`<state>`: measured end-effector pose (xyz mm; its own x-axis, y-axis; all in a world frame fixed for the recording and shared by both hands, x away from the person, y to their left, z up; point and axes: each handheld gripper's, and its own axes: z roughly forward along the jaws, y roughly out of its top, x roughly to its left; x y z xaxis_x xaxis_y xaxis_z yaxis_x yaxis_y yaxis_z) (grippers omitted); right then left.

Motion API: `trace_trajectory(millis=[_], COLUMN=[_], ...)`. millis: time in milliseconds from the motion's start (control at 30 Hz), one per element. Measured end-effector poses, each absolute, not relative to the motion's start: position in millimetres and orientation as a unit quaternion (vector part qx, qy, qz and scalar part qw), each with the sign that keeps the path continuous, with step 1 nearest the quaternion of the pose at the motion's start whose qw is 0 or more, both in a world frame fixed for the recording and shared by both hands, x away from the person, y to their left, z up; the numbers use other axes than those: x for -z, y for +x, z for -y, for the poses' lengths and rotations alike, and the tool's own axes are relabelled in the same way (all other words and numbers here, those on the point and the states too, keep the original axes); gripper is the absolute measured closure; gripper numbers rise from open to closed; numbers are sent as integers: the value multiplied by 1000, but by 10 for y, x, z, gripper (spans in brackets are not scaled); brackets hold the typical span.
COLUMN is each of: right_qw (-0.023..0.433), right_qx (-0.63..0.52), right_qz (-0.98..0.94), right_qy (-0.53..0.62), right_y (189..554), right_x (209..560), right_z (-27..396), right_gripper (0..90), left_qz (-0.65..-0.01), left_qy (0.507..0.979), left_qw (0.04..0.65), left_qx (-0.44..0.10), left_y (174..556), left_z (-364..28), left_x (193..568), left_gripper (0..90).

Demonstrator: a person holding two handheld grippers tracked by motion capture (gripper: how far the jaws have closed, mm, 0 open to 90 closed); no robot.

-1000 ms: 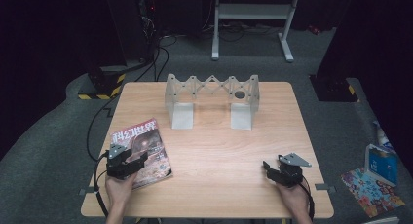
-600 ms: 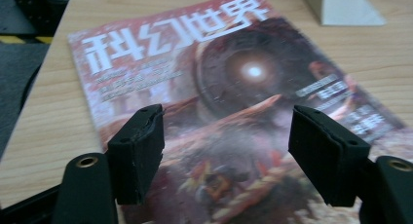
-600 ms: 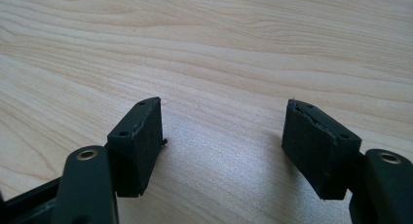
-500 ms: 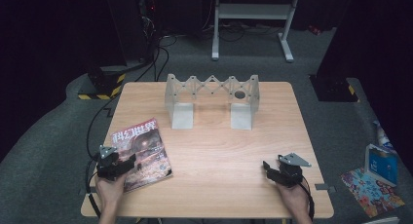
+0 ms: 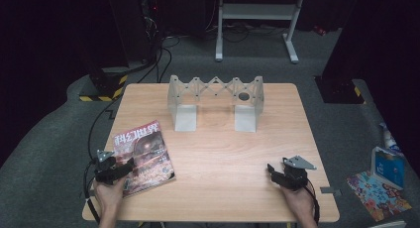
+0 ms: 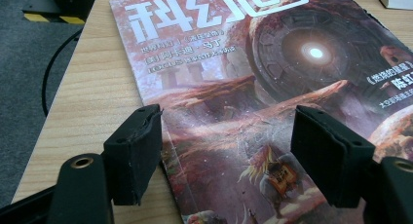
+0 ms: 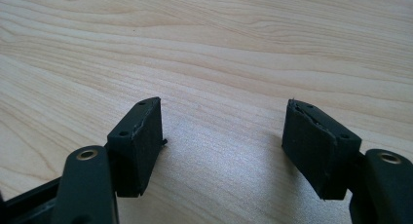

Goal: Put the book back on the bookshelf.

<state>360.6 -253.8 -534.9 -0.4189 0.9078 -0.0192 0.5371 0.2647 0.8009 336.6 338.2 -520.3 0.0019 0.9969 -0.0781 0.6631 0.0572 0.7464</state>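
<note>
Hovering left claw (image 6: 229,151), jaws apart, straddles magazine (image 6: 272,87) spine edge; go lower w/ one pad under cover; right claw (image 7: 224,146) open on bench (image 7: 204,48)

black hand-held gripper (image 5: 115,169), grey three-cornered plate

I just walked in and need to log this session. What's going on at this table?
A person sits at a wooden table with a two-jaw tool in each hand. The left tool hangs low over the near left corner of a magazine, jaws open astride its left edge, not gripping it. The right tool rests open over bare wood at the near right. A grey folding rack stands untouched at the far side.
</note>
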Motion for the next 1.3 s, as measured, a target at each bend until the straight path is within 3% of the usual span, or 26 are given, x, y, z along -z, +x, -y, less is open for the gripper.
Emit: trace_trajectory(millis=[333,533,1300], right_qw=[249,249,248], right_qx=[-373,-373,-372], right_qz=[-755,-755,-755], right_qy=[478,478,479], right_y=[3606,3606,3603], right_x=[5349,5349,5348], right_z=[2538,2538,2537], right_gripper=[311,311,311], left_qz=[-641,-659,-642], left_qy=[648,629,635], left_qw=[294,317,333], left_qx=[-289,-263,-272], left_y=[3363,3360,3236], left_z=[-3337,-3409,-3331], left_x=[5234,5272,5311], left_gripper=[266,238,258])
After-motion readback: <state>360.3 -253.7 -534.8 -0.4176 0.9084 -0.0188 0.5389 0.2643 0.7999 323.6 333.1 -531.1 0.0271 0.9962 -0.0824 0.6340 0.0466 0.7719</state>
